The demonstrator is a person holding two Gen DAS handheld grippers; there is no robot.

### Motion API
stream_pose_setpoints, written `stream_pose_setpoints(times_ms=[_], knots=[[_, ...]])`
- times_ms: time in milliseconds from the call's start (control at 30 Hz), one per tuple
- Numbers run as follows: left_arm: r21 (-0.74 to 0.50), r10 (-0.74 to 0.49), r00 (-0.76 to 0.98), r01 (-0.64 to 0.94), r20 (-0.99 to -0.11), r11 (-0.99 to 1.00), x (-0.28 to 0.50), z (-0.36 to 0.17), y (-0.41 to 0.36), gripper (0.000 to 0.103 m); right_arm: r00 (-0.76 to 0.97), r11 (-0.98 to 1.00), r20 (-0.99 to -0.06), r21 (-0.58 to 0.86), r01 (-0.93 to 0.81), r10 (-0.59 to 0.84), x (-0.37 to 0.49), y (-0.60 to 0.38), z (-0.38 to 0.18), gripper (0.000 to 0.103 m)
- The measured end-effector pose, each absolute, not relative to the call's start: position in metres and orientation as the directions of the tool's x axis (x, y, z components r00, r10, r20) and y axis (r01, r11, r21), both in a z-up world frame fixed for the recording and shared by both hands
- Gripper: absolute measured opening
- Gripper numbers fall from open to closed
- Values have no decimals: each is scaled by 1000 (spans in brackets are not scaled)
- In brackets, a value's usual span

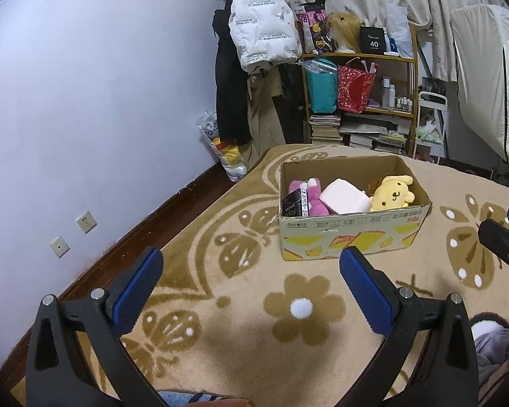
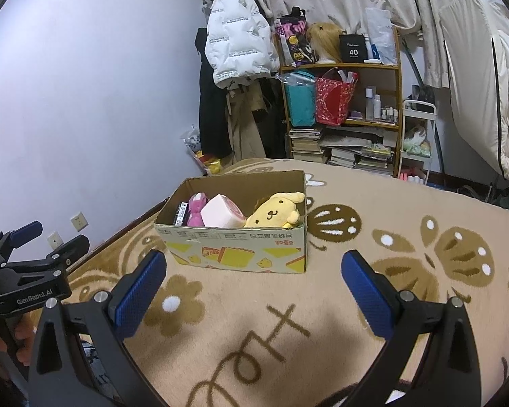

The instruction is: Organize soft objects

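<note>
Box (image 2: 234,247) beyond hand-held gripper (image 2: 254,271)

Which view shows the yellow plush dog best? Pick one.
The right wrist view: the yellow plush dog faces the camera, its face and long ears clear above the cardboard box wall. The left wrist view shows it farther off, angled.
</note>
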State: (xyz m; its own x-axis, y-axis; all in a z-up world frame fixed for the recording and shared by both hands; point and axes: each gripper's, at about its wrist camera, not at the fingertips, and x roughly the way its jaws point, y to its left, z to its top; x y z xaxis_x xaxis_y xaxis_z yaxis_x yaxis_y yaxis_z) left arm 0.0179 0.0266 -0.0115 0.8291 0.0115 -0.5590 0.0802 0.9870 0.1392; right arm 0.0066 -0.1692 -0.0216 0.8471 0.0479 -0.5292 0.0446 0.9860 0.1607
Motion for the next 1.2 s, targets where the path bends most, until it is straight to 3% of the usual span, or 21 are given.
stream_pose_setpoints(times_ms=[1200], knots=[[150,13,820,90,-573,985,17,-15,24,103,831,984,-555,165,62,41,11,-171,-30,103]])
